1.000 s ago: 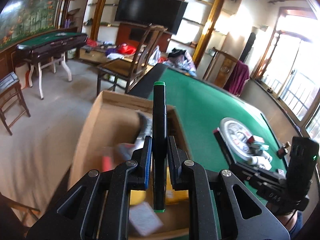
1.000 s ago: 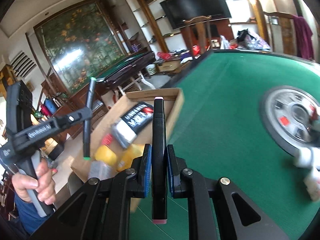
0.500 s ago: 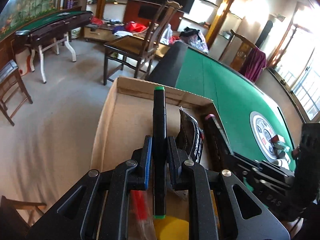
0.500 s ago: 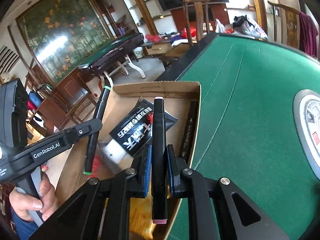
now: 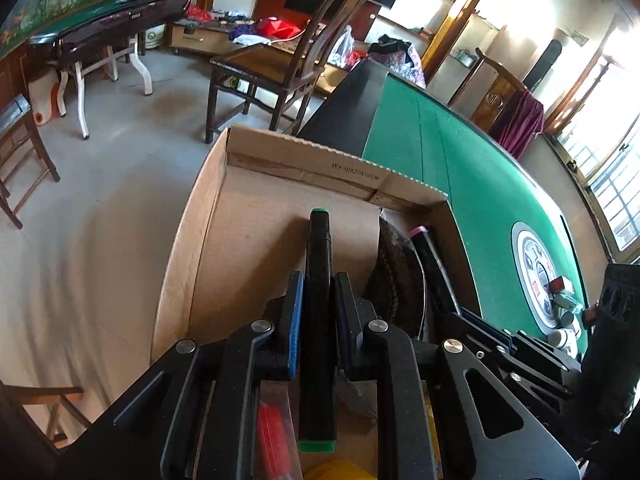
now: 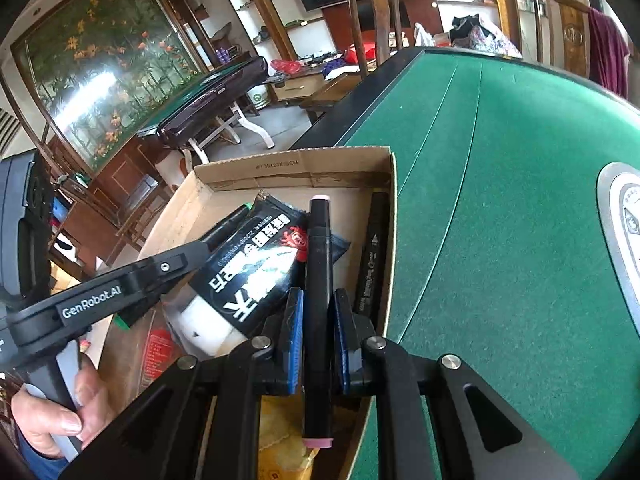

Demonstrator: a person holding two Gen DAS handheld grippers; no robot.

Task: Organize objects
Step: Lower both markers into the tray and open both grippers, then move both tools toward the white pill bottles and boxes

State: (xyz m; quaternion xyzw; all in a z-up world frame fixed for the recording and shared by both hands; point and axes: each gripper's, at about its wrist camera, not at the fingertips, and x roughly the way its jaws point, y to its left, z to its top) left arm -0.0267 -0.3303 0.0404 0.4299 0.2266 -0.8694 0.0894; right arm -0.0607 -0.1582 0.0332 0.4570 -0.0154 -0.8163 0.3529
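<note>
While both tools clamp markers | left tool (image 6: 224, 236) reads "GenRobot.AI" | right tool (image 6: 318, 320)

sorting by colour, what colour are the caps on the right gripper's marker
Pink, clearest in the right wrist view.

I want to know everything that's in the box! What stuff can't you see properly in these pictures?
- Cardboard box near end: left wrist view, hidden by the left gripper holding the green-capped marker.
- Yellow packet: right wrist view, mostly behind the right gripper and pink-capped marker.
- Black packet: its lower part is washed out by glare.
</note>
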